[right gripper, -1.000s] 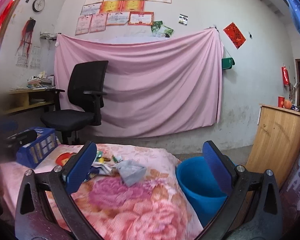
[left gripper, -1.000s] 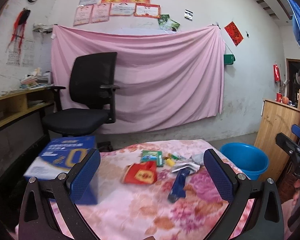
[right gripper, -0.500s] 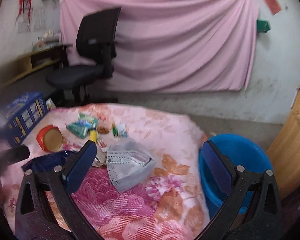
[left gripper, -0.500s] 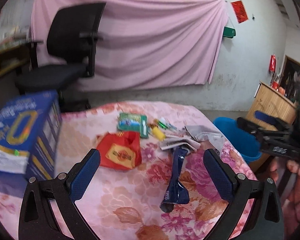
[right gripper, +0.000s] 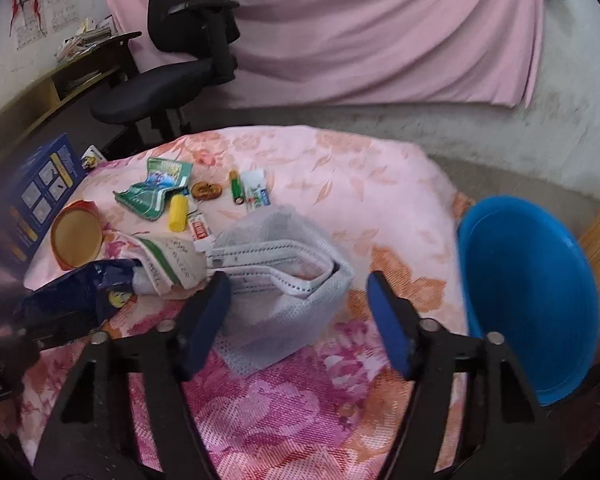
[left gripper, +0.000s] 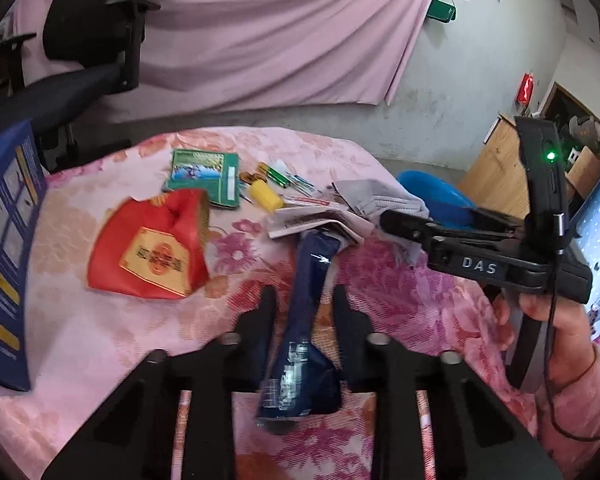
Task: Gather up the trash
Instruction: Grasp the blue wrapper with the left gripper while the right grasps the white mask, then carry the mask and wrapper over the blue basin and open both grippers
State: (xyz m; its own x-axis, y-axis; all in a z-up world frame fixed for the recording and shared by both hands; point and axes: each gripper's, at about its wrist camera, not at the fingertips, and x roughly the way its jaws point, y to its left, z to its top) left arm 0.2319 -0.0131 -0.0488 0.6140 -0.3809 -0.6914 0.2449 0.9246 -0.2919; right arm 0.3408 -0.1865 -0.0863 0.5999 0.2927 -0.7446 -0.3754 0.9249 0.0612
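- The left gripper (left gripper: 302,308) is pinching the dark blue wrapper (left gripper: 305,332), which is lying on the floral cloth (left gripper: 100,344), its fingers narrowly parted either side.
- The right gripper (right gripper: 298,312) is gaping wide over the grey face mask (right gripper: 284,280), gripping nothing.
- The blue bucket (right gripper: 540,320) is sitting right of the cloth.
- The red packet (left gripper: 150,256) is lying left of the wrapper.

Mask (right gripper: 284,280) left of bucket (right gripper: 528,304)
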